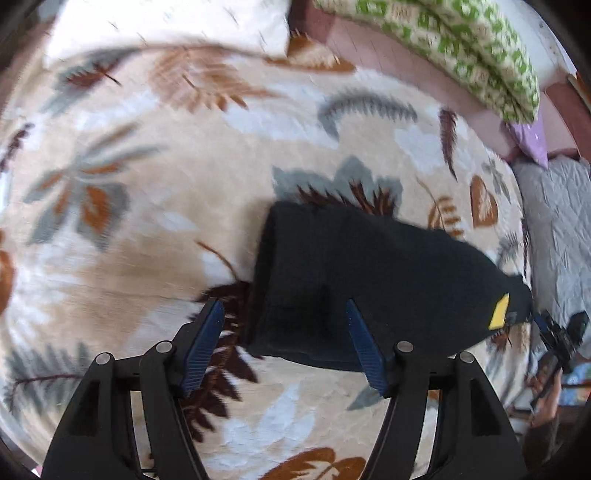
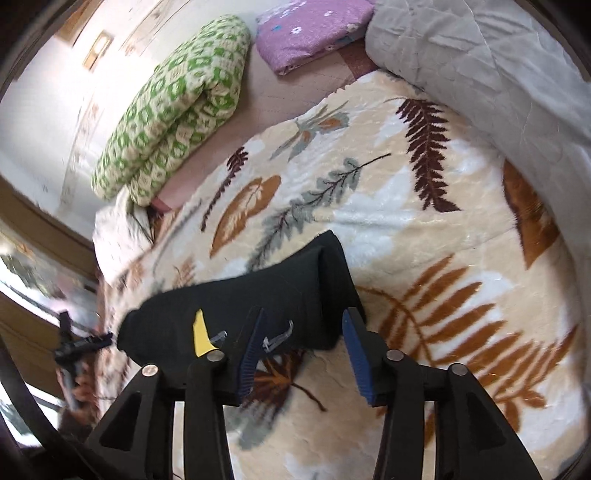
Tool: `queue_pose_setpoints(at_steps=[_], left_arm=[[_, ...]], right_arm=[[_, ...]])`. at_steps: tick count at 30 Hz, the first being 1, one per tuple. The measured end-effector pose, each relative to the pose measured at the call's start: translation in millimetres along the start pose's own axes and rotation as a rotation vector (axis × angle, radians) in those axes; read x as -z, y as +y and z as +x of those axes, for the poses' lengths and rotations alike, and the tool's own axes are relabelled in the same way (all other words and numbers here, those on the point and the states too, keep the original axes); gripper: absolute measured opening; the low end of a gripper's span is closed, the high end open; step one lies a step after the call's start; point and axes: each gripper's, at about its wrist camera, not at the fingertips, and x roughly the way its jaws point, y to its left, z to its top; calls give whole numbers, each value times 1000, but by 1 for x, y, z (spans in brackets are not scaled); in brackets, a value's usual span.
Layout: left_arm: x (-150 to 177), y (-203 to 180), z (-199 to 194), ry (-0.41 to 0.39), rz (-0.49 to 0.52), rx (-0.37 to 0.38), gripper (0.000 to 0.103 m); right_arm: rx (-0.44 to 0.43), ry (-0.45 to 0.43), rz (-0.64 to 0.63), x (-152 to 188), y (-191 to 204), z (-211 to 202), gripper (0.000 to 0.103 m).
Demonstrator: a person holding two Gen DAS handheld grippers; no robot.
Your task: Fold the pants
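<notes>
So the black fabric pants (image 1: 354, 280) are folded into a compact bundle lying flat on a cream plush blanket with brown and grey leaf prints (image 1: 147, 229). From the left wrist view, going left to right: lots of bare blanket, then the left gripper (image 1: 284, 314) hanging above the near-left end of the bundle. Its blue ribbed pads (image 1: 207, 347) are spread wide, and the left one is over blanket while the right one is over the black cloth. Nothing pinched between them, the pants just lie underneath. Further right the bundle tapers off to a corner with a small yellow tag (image 1: 498, 312), and past that you can see the other gripper (image 1: 557, 332) at the blanket's edge with a hand on it. Up top right there's a rolled green and white patterned quilt (image 1: 461, 48).

In the right wrist view, left to right: the same green quilt, then a folded purple flowered sheet (image 2: 310, 29), then a grey quilted cover (image 2: 480, 66) on the far right. The pants sit in the middle, with the yellow tag and a clear plastic tag fastener (image 2: 277, 338) at the near edge. The right gripper (image 2: 303, 325) has its fingers apart too, hovering over the near-right end of the bundle, not clamping any cloth as far as I can tell.
</notes>
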Motion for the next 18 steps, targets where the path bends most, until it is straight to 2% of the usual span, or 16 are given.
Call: queue_pose_setpoints(at_steps=[7, 10, 12, 13, 15, 16, 17, 18], left_arm=[[2, -16, 18, 38, 25, 31, 68], [-2, -24, 20, 30, 47, -5, 68], [-4, -24, 18, 9, 33, -7, 67], [-4, -24, 15, -10, 22, -12, 61], [-3, -23, 11, -35, 8, -34, 45], [-2, -24, 13, -26, 3, -53, 32], [-1, -23, 15, -15, -1, -61, 28], [0, -22, 17, -7, -9, -62, 28]], right_arm=[[-19, 16, 59, -6, -12, 17, 48], [-72, 28, 84, -7, -10, 30, 48], [-66, 37, 59, -8, -3, 37, 48], [-44, 41, 36, -9, 2, 41, 47], [-5, 64, -36, -11, 14, 47, 21], [29, 79, -87, -11, 22, 51, 5], [56, 88, -134, -13, 30, 53, 5], [70, 90, -158, -14, 34, 53, 5]])
